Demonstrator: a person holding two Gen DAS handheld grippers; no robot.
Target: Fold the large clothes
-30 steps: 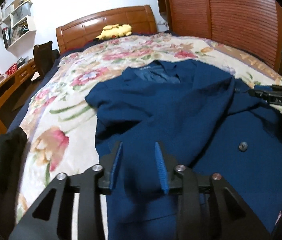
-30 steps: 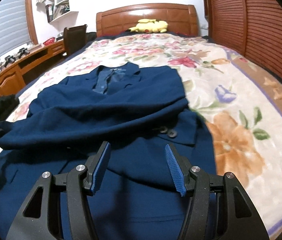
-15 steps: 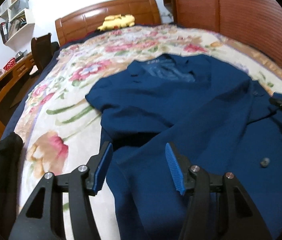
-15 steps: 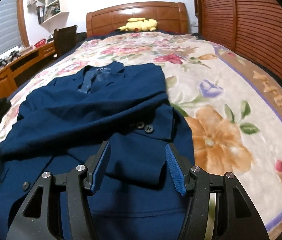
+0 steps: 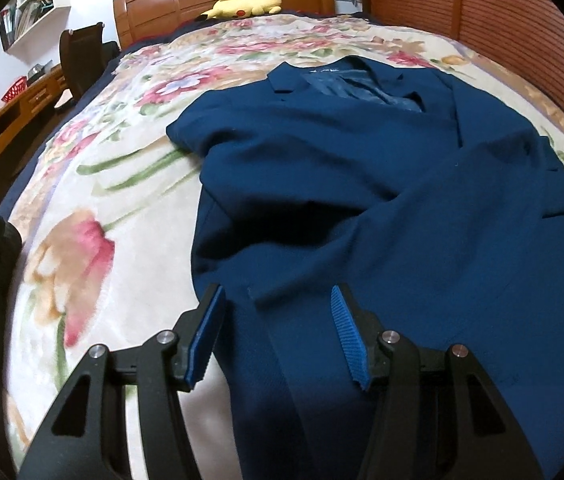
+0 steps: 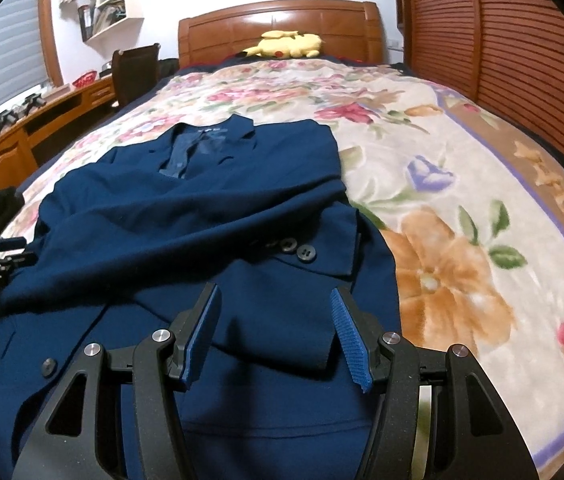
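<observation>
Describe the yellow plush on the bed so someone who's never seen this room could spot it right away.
Start at the bed with its floral blanket and look to the far end, where the wooden headboard stands. The plush lies on its side right against the headboard's base, well beyond the blue jacket. It is the only bright yellow thing there, with dark-tipped ears and a red cheek spot.

Floral bed [image 6: 462, 168], navy jacket [image 6: 210, 216], yellow plush [image 6: 290, 45]

A navy blue jacket [image 5: 382, 184] is being shown on a cream blanket [image 6: 462, 184] patterned with pink and orange flowers, beside a yellow plush toy [image 6: 288, 44].
</observation>
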